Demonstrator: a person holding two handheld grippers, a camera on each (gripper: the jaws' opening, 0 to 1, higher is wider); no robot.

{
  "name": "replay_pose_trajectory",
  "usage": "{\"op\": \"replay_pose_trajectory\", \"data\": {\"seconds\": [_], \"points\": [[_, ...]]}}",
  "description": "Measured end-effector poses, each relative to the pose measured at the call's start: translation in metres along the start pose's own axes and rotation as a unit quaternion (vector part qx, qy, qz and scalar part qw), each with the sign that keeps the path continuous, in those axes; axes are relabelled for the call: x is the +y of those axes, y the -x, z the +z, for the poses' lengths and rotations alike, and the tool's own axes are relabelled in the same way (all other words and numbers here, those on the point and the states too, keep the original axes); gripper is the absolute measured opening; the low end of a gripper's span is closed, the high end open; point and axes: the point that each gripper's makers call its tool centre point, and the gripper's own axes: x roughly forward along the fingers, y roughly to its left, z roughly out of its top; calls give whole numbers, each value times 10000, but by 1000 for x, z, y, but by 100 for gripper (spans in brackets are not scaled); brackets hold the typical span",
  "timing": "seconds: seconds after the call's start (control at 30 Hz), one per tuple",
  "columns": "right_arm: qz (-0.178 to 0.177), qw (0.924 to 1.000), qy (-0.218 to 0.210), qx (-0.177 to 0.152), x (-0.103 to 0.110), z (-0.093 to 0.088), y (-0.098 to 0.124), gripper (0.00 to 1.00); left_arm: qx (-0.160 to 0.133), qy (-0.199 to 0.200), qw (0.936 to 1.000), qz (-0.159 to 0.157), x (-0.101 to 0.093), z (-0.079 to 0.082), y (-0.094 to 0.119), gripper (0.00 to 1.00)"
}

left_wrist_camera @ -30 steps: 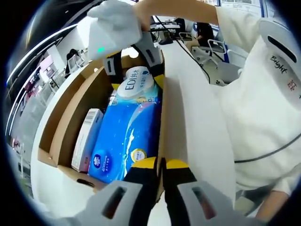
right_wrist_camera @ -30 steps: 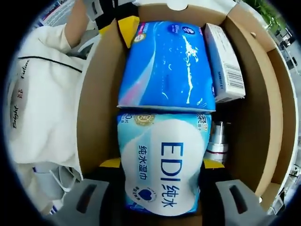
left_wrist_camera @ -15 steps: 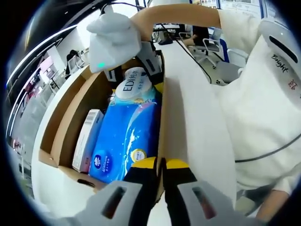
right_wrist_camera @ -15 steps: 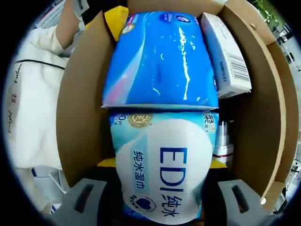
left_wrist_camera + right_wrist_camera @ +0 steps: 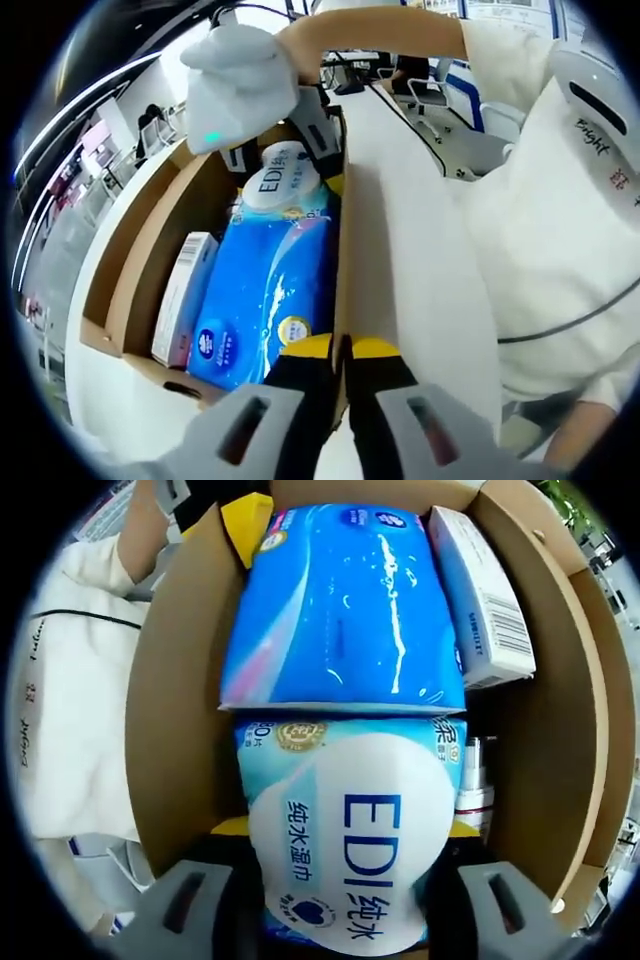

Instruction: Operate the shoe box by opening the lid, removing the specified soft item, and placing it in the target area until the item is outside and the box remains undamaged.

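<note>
Your left gripper [image 5: 340, 372] has stayed put over the last second, its yellow-tipped fingers [image 5: 305, 350] pinched together on the near wall of the open brown cardboard shoe box [image 5: 135, 270], steadying it on the white surface [image 5: 420, 270]. What changed is at the far end of the box: your right gripper [image 5: 345, 880], its fingers [image 5: 312, 115] set against both sides of the pale blue and white soft wet-wipe pack [image 5: 345, 840], has raised that pack's end a little, so the lift has begun but the pack is still inside. Beside it in the box, the glossy bright blue tissue pack [image 5: 345, 605] touches the wipe pack's edge and may drag along. On the far side of those packs from your white sleeve [image 5: 70, 680], the white carton with a barcode [image 5: 485, 605] and a small silvery bottle [image 5: 472, 780] sit tight against the cardboard wall, leaving little room; lift straight so the fingers do not scrape that wall.
</note>
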Motion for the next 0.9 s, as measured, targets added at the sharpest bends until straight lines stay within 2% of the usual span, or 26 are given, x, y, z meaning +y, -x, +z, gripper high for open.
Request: {"op": "replay_pose_trajectory", "data": {"seconds": [0.1, 0.23, 0.3, 0.43, 0.5, 0.73, 0.9], "points": [[75, 9999, -71, 100, 2, -4, 2, 62, 4, -10, 10000, -8, 0, 0, 0, 3], [-37, 10000, -16, 30, 1, -2, 6, 62, -22, -35, 10000, -4, 0, 0, 1, 3], [-29, 9999, -120, -24, 0, 0, 13, 62, -22, -47, 10000, -9, 0, 0, 0, 3], [52, 10000, -51, -1, 5, -2, 9, 62, 12, -4, 10000, -22, 0, -1, 0, 3], [-9, 9999, 88, 117, 4, -3, 10, 62, 9, -12, 10000, -13, 0, -1, 0, 3], [58, 9999, 72, 114, 3, 2, 26, 61, -13, -12, 10000, 15, 0, 0, 1, 3], [-54, 9998, 158, 139, -21, 6, 30, 61, -21, 14, 10000, 30, 1, 0, 0, 3]]}}
